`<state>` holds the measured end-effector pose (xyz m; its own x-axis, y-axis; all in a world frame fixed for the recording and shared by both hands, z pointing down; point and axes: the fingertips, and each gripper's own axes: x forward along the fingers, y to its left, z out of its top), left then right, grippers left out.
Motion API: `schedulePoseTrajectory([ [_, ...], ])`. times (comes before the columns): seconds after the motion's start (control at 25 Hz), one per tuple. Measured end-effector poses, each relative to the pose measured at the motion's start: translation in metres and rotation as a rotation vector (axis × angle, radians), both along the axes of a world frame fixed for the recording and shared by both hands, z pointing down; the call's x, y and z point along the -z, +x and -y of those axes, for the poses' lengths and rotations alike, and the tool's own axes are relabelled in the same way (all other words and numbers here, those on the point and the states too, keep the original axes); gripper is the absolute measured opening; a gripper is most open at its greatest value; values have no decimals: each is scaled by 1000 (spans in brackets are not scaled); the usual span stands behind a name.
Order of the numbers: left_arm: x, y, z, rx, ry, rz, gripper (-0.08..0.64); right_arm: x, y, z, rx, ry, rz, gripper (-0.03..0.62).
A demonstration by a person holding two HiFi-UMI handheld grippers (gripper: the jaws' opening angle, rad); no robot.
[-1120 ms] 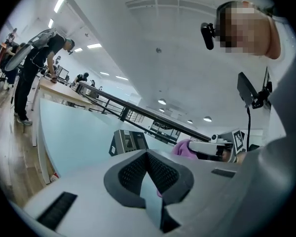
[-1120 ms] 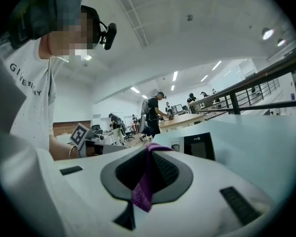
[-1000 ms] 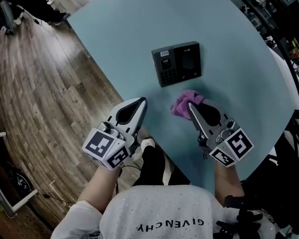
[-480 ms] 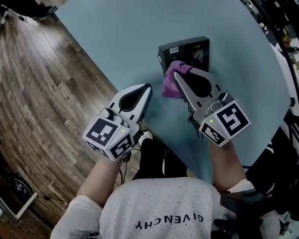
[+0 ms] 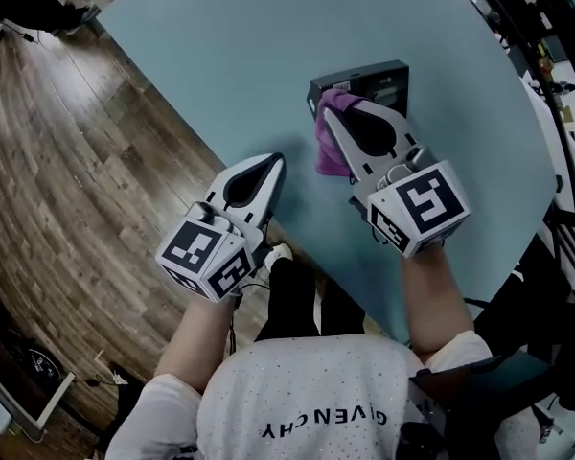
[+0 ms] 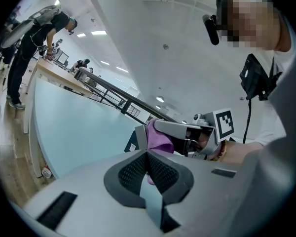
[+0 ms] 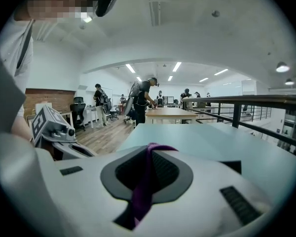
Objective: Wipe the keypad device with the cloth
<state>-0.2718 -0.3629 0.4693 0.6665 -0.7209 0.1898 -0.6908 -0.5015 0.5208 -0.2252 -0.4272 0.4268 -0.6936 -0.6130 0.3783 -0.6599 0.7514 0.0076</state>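
A black keypad device [image 5: 379, 81] lies flat on the pale blue round table [image 5: 230, 56]. My right gripper [image 5: 328, 111] is shut on a purple cloth [image 5: 330, 147], which hangs over the device's left end and hides it. The cloth [image 7: 144, 181] shows as a thin purple strip pinched between the jaws in the right gripper view. My left gripper [image 5: 272, 166] is shut with nothing in it, near the table's front edge, left of the cloth. In the left gripper view the cloth [image 6: 158, 138] and the device's corner [image 6: 133, 143] appear beyond the shut jaws.
Wooden floor [image 5: 67, 180] lies left of the table. Dark railing and cables [image 5: 541, 56] run along the table's right side. Several people stand by desks [image 7: 168, 113] far off in the room.
My right gripper has carried the cloth forward from the bare table onto the keypad device. My left gripper has stayed roughly in place.
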Motion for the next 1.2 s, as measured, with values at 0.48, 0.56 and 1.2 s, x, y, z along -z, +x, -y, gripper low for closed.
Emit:
schedulePoseTrajectory([
  [0.48,37,-1,-12,-17,31,-5,0,1,29,23,-92,-44,-28,25],
  [0.56,43,-3,-18,-15,28,9,0,3,39,25,-103,-40,-31,25],
  [1.2,68,-8,-54,178,-7,-19,0,-11,110,48,-140,-84,6,25],
])
